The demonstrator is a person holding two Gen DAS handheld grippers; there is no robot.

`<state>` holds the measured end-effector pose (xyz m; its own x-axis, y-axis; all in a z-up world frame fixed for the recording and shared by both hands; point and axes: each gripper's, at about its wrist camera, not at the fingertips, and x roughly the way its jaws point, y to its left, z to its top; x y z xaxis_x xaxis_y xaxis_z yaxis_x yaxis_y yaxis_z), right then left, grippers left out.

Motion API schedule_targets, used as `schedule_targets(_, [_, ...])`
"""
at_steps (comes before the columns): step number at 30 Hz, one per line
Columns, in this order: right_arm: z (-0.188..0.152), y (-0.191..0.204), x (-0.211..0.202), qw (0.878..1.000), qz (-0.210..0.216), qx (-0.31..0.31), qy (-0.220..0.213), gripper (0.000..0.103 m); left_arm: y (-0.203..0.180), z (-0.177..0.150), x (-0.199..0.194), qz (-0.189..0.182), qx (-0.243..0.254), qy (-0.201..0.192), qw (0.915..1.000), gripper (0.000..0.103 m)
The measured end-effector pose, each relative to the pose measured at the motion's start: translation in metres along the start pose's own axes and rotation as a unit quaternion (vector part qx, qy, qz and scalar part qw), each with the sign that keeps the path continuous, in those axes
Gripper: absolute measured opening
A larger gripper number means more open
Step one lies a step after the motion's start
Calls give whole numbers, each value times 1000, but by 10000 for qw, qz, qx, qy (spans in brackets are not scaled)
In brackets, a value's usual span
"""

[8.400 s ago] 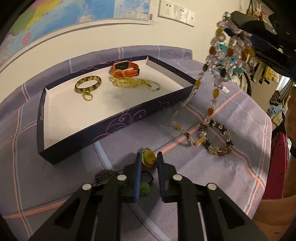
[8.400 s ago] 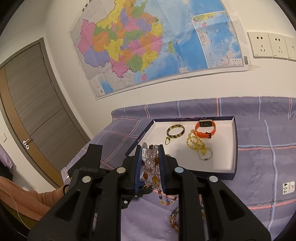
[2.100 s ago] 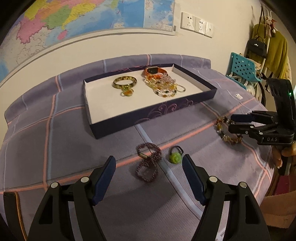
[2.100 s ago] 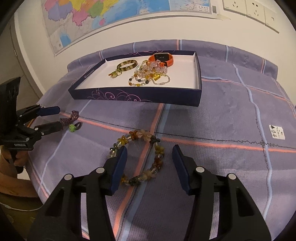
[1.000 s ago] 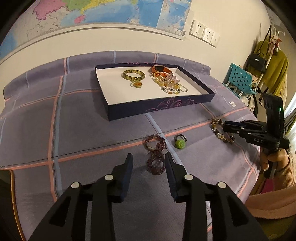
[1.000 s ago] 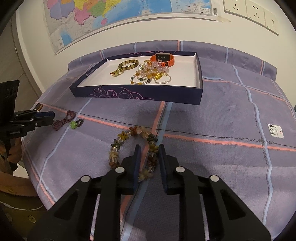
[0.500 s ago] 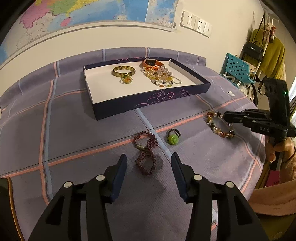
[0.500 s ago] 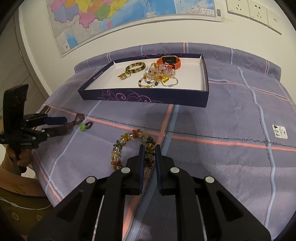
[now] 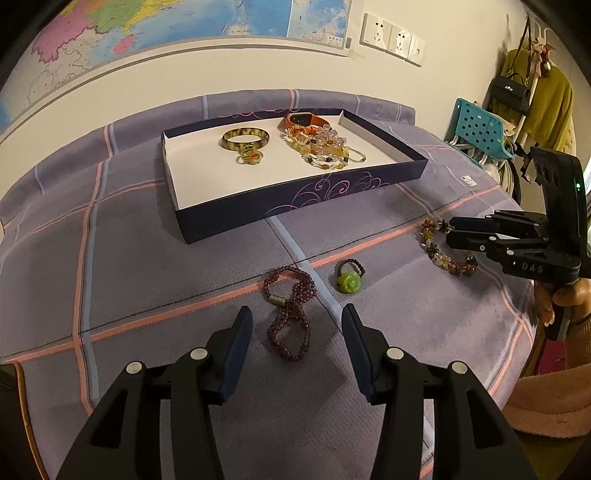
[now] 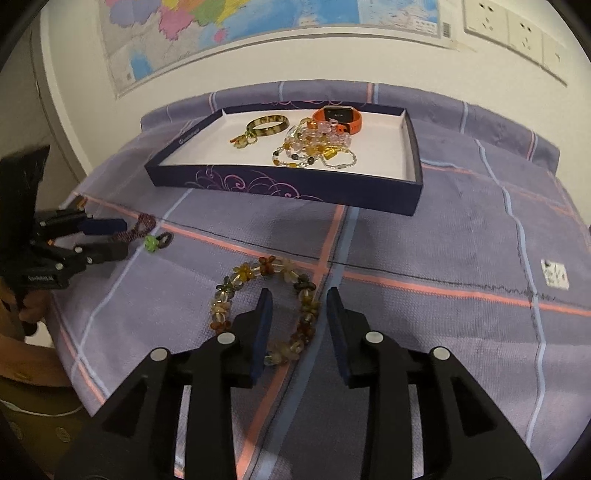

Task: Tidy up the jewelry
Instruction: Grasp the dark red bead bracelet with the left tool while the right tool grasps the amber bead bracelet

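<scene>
Left wrist view shows a round worktop (image 9: 129,236) draped in a lavender woven cloth crossed by pink, pale blue and thin black lines. Behind it a cream wall carries a coloured map (image 9: 166,26) and a row of white sockets (image 9: 391,38); off to the right stand a teal perforated chair (image 9: 476,127) and a mustard garment (image 9: 550,107) on a hanger beside a dark handbag.

A shallow dark navy tray (image 9: 295,201) with purple scrollwork and a white inside sits toward the back of the worktop. It holds a mottled amber bangle (image 9: 245,138), a small gold ring just in front of it, an orange watch (image 9: 304,120) and a heap of clear and yellow beaded strands (image 9: 321,146).

On the cloth, the left tool (image 9: 295,334) is spread wide, its blue-padded fingers either side of a twisted maroon bead bracelet (image 9: 290,314). A green rose ring (image 9: 348,280) lies just beside that.

Right wrist view: the right tool (image 10: 297,325) is also parted, straddling one side of a chunky flower-bead bracelet (image 10: 266,306) of amber, brown and clear stones lying flat on the cloth.
</scene>
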<state>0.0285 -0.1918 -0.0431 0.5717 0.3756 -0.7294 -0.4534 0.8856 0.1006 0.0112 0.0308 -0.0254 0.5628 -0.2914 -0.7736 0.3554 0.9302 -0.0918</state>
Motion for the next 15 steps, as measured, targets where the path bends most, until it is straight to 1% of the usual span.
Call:
schedule_targets(1, [0,2,1,10000,-67,-56,5,25,0,0,0,-1,-5,-2,10000,47])
schedule_targets(2, [1,4,2,9998,-177,-120,6,18,0,1,0,-6,-20,-3,10000,47])
schedule_targets(4, [2,4,3,9996,-254,-134,5,11,1,1,0,-20,-50,-8,10000,47])
schedule_targets(8, [2,1,2,9998,-175,-46,-10,10,1,1,0,-11,-47,-13,10000,47])
schedule_targets(13, [6,-2,-5,9998,74,144,-147,10,0,0,1,32,-13,-4,10000,47])
schedule_targets(14, [7,-2,-6,9996,127,173,-181,10,-1,0,1,48,2,-7,10000,45])
schedule_targets(15, [9,-3,-9,9993,198,201,-229,10,-1,0,1,86,25,-10,10000,41])
